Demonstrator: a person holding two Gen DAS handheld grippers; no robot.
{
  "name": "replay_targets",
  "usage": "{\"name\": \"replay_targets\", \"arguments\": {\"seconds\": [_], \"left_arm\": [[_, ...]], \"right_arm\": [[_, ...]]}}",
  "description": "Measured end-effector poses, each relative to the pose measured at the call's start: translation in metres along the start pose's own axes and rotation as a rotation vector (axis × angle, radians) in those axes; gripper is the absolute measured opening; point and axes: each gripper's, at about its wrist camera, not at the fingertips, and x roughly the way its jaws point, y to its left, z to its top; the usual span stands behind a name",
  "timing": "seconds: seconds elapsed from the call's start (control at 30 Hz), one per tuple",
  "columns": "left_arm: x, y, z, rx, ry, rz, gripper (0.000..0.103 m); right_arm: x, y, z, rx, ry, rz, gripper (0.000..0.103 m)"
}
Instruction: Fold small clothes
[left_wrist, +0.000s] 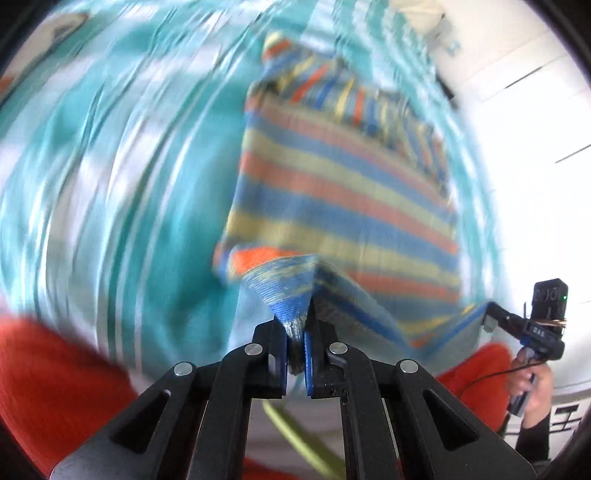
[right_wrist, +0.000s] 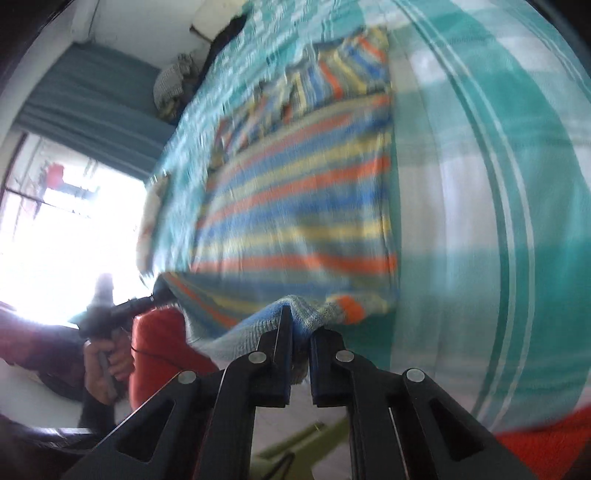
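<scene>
A small knitted garment with blue, orange and yellow stripes (left_wrist: 343, 192) lies on a teal and white checked bedspread (left_wrist: 110, 184). My left gripper (left_wrist: 295, 332) is shut on one near corner of its hem. My right gripper (right_wrist: 301, 332) is shut on the other near corner of the same striped garment (right_wrist: 295, 206). The near edge is lifted off the bed and stretched between the two grippers. The right gripper also shows in the left wrist view (left_wrist: 491, 317), and the left gripper shows in the right wrist view (right_wrist: 159, 295). Both views are motion blurred.
Red cloth (left_wrist: 55, 387) lies at the near edge of the bed, also in the right wrist view (right_wrist: 159, 347). A bright window (right_wrist: 55, 240) and teal curtain (right_wrist: 92, 96) are at left. A bundle of grey cloth (right_wrist: 173, 81) sits at the bed's far end.
</scene>
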Motion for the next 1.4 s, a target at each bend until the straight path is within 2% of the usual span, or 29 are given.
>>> {"name": "replay_targets", "arguments": {"seconds": [0.13,0.23,0.33,0.43,0.47,0.53,0.57,0.6,0.63,0.73,0.8,0.83,0.9,0.97,1.03,1.07,1.1,1.13,1.17,1.23,1.27,1.3,1.33,1.37,1.4], "left_arm": [[0.014,-0.005,0.079,0.031,-0.071,0.023,0.005],[0.033,-0.011,0.145,0.015,-0.084,0.014,0.005],[0.053,-0.020,0.206,0.020,-0.093,0.040,0.005],[0.075,-0.028,0.251,0.043,-0.116,0.070,0.006],[0.085,-0.029,0.268,0.048,-0.128,0.083,0.010],[0.100,-0.030,0.297,0.024,-0.169,0.112,0.033],[0.106,-0.027,0.309,-0.007,-0.194,0.132,0.063],[0.105,-0.024,0.314,-0.031,-0.214,0.140,0.077],[0.101,-0.018,0.317,-0.070,-0.252,0.136,0.078],[0.087,-0.008,0.305,-0.099,-0.292,0.052,0.078],[0.078,-0.013,0.285,-0.037,-0.310,0.052,0.078],[0.075,-0.020,0.269,0.032,-0.307,0.057,0.078],[0.079,-0.036,0.239,0.179,-0.276,0.067,0.078],[0.094,-0.053,0.202,0.340,-0.209,0.091,0.078],[0.121,-0.059,0.162,0.467,-0.073,0.159,0.070],[0.129,-0.057,0.150,0.490,-0.029,0.198,0.060],[0.131,-0.053,0.138,0.508,-0.010,0.235,0.059],[0.123,-0.048,0.127,0.517,-0.028,0.249,0.059],[0.115,-0.043,0.122,0.507,-0.032,0.259,0.059],[0.089,-0.030,0.117,0.432,-0.057,0.298,0.058],[0.076,-0.022,0.117,0.389,-0.094,0.303,0.063],[0.062,-0.013,0.117,0.336,-0.140,0.285,0.075],[0.048,-0.002,0.118,0.268,-0.190,0.246,0.082],[0.043,0.007,0.120,0.213,-0.213,0.215,0.091],[0.043,0.013,0.123,0.174,-0.214,0.192,0.091]], "right_arm": [[-0.002,0.004,0.069,-0.043,-0.112,-0.035,0.007],[0.005,0.001,0.132,-0.061,-0.186,-0.067,0.007],[0.020,-0.013,0.194,-0.028,-0.223,-0.076,0.007],[0.036,-0.026,0.246,-0.003,-0.263,-0.078,0.007],[0.041,-0.031,0.262,0.002,-0.286,-0.076,0.007],[0.053,-0.045,0.288,0.031,-0.348,-0.062,0.010],[0.057,-0.053,0.296,0.058,-0.378,-0.075,0.020],[0.061,-0.061,0.302,0.097,-0.409,-0.110,0.027],[0.061,-0.067,0.305,0.126,-0.430,-0.138,0.034],[0.053,-0.071,0.300,0.142,-0.476,-0.172,0.035],[0.044,-0.059,0.289,0.051,-0.469,-0.216,0.035],[0.043,-0.052,0.284,-0.004,-0.447,-0.225,0.035],[0.047,-0.033,0.267,-0.130,-0.378,-0.212,0.035],[0.057,-0.011,0.239,-0.271,-0.293,-0.192,0.035],[0.074,0.003,0.209,-0.399,-0.184,-0.186,0.035],[0.085,0.003,0.193,-0.444,-0.125,-0.201,0.035],[0.092,0.002,0.178,-0.474,-0.075,-0.240,0.035],[0.097,-0.005,0.162,-0.487,-0.026,-0.306,0.035],[0.095,-0.011,0.152,-0.482,-0.008,-0.344,0.032],[0.076,-0.021,0.136,-0.451,-0.040,-0.380,0.032],[0.065,-0.025,0.131,-0.422,-0.052,-0.405,0.033],[0.051,-0.027,0.125,-0.388,-0.086,-0.396,0.035],[0.040,-0.028,0.121,-0.363,-0.120,-0.376,0.040],[0.032,-0.030,0.120,-0.336,-0.152,-0.355,0.056],[0.026,-0.034,0.118,-0.299,-0.185,-0.322,0.064]]}}
